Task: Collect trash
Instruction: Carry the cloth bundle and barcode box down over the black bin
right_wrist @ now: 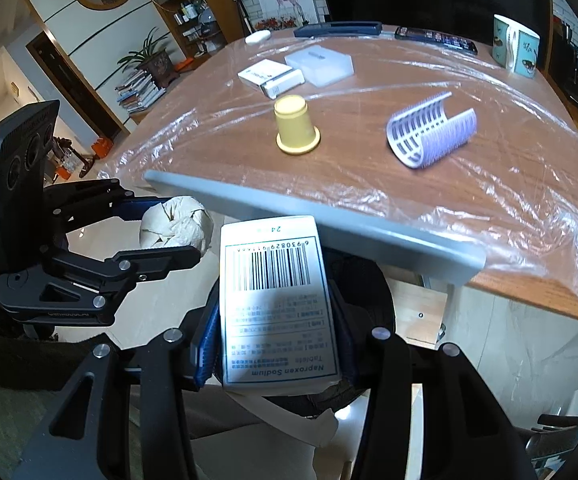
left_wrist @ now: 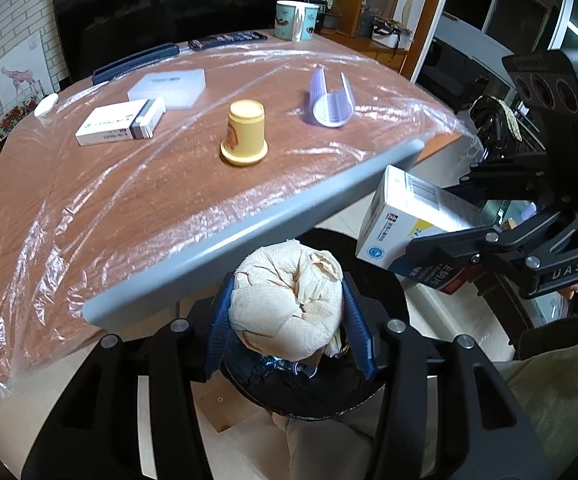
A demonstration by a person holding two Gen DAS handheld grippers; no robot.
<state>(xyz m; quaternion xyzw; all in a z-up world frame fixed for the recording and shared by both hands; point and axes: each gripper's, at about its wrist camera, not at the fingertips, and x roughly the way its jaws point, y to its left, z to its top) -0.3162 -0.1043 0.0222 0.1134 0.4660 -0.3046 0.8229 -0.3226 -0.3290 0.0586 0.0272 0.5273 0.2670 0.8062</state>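
Note:
My left gripper [left_wrist: 289,320] is shut on a crumpled paper-towel ball [left_wrist: 285,304], held off the table's front edge above a black bin [left_wrist: 309,392]. The ball also shows in the right wrist view [right_wrist: 177,222]. My right gripper [right_wrist: 275,320] is shut on a white medicine box [right_wrist: 277,300] with a barcode, held beside the ball over the same dark bin. The box shows in the left wrist view [left_wrist: 409,220]. On the table stand an upside-down yellow cup [left_wrist: 245,132] and a purple curved hair roller [left_wrist: 331,100].
The wooden table [left_wrist: 129,200] is covered in clear plastic film, with a grey front edge [left_wrist: 249,232]. Another white box [left_wrist: 121,122], a clear case [left_wrist: 167,88], a mug [left_wrist: 297,20] and a remote [left_wrist: 229,40] lie farther back. A green cushion [left_wrist: 561,400] is at the right.

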